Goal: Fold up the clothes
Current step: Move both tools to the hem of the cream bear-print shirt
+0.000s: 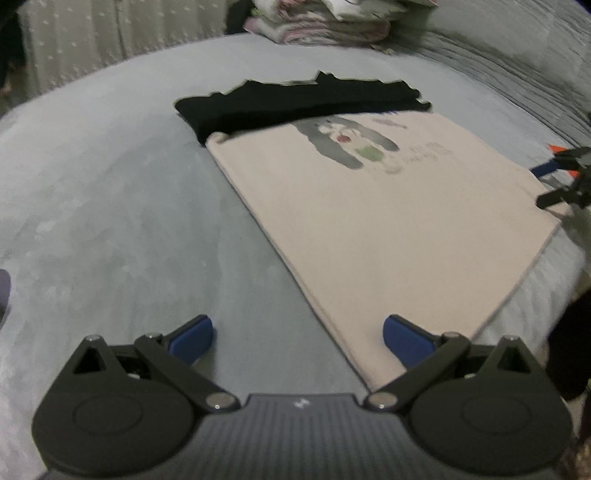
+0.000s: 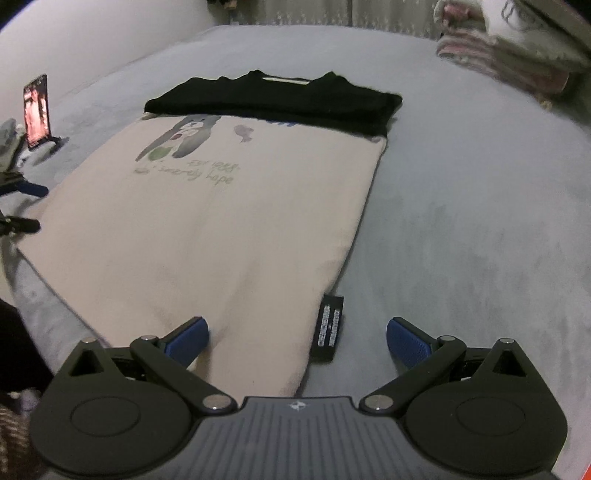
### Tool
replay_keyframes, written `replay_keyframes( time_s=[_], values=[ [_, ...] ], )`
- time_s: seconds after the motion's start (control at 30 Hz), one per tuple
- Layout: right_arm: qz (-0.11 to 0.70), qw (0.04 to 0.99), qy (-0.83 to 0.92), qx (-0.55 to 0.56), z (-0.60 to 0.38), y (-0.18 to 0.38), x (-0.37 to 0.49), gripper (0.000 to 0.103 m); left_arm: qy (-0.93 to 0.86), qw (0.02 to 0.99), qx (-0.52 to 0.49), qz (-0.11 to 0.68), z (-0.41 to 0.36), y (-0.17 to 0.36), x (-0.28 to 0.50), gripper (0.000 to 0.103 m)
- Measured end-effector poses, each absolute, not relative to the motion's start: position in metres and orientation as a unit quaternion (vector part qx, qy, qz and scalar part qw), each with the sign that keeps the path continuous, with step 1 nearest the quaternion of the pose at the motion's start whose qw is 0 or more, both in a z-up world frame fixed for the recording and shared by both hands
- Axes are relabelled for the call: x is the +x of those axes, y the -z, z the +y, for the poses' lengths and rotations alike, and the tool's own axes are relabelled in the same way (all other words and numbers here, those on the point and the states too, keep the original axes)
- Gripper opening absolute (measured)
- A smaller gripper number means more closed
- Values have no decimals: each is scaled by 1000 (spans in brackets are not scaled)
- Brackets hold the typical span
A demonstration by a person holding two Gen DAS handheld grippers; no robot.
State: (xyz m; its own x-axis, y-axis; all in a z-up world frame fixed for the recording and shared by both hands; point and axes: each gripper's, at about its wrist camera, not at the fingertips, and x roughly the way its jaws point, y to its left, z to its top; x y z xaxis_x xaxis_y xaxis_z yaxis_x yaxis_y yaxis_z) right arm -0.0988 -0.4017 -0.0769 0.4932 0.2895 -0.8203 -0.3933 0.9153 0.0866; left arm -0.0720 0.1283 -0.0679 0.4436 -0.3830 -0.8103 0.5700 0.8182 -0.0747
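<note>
Blue pads (image 1: 192, 338) of the left gripper (image 1: 298, 338) are spread wide apart, with nothing between them, poised just over the near left corner of the cream shirt (image 1: 376, 229). Its right pad is seen above the cloth, its left above the bare grey bedcover (image 1: 110, 206), so the corner's edge runs between the jaws, a stance suited to a pinch on the hem.

Likewise the right gripper (image 2: 297, 338) is held open and empty, straddling the shirt's near right corner, where a black label (image 2: 329, 328) sticks out from under the hem.

Beyond both claws the cream shirt is laid flat as a rectangle, print side up, no sleeves showing at its sides. Farther off, against its far edge and partly over it, a black garment (image 2: 273, 101) is laid in a compact folded shape. Whether the cream shirt is midway through folding or only spread cannot be settled. A stack of folded laundry (image 1: 325, 22) is seen at the bed's far side, and a propped phone (image 2: 36, 110) far left of the right claw.
</note>
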Motion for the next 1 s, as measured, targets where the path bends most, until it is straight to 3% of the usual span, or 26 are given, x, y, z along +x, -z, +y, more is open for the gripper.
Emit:
replay_keyframes(
  time_s=[0.4, 0.47, 0.6, 0.73, 0.83, 0.9, 1.0],
  values=[
    [476, 823, -285, 123, -454, 76, -88, 100, 367, 809, -32, 459, 161, 70, -66, 99],
    [472, 818, -297, 139, -459, 77, -91, 97, 373, 803, -66, 460, 169, 72, -62, 89],
    [475, 807, -313, 158, -465, 80, -91, 80, 382, 787, -127, 468, 185, 79, -53, 69],
    [478, 798, -324, 171, -468, 83, -91, 72, 398, 757, -175, 487, 186, 89, -48, 41],
    [484, 790, -335, 173, -465, 85, -93, 62, 424, 738, -167, 497, 172, 95, -51, 38],
    [486, 785, -345, 170, -462, 86, -96, 62, 435, 728, -174, 500, 168, 98, -53, 38],
    [487, 778, -353, 182, -459, 91, -95, 62, 434, 719, -191, 508, 168, 104, -49, 25]
  ],
)
